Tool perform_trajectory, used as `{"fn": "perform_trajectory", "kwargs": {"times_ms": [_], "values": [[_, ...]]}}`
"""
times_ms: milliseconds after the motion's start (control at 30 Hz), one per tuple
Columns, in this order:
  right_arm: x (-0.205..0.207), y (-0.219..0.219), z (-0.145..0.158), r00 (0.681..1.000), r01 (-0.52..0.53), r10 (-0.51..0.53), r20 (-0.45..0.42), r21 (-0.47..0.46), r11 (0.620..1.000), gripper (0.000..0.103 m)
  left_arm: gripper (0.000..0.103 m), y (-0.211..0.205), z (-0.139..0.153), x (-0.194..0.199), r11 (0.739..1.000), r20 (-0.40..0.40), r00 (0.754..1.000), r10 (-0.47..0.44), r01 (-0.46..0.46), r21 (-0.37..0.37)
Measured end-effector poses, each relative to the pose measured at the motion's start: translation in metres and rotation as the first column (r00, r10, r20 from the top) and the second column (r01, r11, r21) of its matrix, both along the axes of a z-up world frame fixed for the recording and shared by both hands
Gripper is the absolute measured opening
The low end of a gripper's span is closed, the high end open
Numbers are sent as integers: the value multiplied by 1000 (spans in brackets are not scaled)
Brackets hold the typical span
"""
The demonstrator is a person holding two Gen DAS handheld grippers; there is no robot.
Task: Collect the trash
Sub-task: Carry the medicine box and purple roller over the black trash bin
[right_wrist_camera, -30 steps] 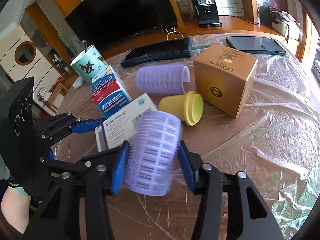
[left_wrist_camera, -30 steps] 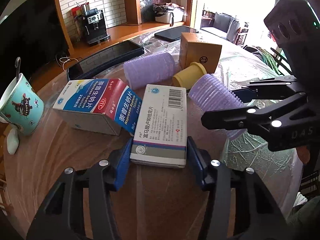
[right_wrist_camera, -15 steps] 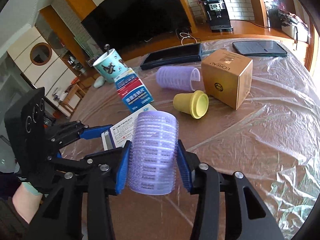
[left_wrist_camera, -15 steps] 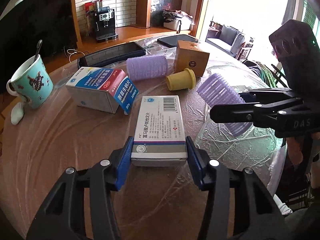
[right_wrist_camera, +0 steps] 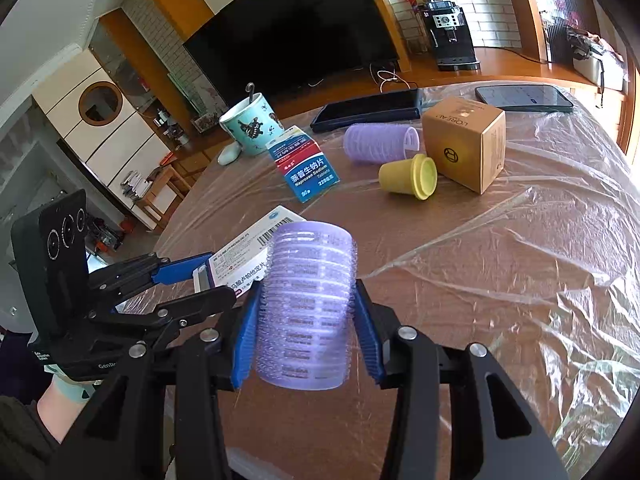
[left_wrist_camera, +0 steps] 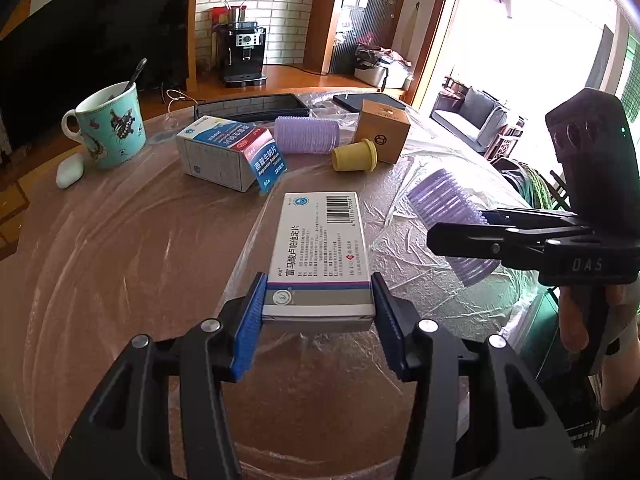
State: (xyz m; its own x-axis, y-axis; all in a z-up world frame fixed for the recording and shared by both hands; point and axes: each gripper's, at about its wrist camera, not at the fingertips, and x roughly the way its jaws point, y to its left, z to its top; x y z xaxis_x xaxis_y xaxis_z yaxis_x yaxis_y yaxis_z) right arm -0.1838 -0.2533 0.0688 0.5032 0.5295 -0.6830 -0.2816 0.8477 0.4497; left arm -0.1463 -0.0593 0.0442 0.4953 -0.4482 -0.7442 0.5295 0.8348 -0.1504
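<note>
Both claws have lifted their pickups off the counter (left_wrist_camera: pixel 120 240): left claw (left_wrist_camera: pixel 318 312) clamps a white medicine box (left_wrist_camera: pixel 320 256), right claw (right_wrist_camera: pixel 306 330) a purple hair roller (right_wrist_camera: pixel 308 304) (bin unseen). Beyond, more litter remains.

The held roller (right_wrist_camera: pixel 306 306) hid part of the flat box (right_wrist_camera: pixel 240 260) at nine o'clock; the box's small print was unreadable.

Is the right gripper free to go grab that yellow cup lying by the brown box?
Probably not yet. The right gripper is shut on a purple hair roller, so its jaws are occupied. The path to the yellow cup looks clear across the plastic-covered table.
</note>
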Motion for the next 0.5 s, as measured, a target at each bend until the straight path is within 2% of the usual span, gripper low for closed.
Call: {"fn": "perform_trajectory", "kwargs": {"times_ms": [200,500], "values": [[-14,4,1,1000,-23,23,10,-4,1000,44,52,9,-2,-14,998,-16,998,63,-64,-29],[-41,11,15,996,-63,65,59,-26,998,44,52,20,9,-41,993,0,995,96,-96,-63]]}}
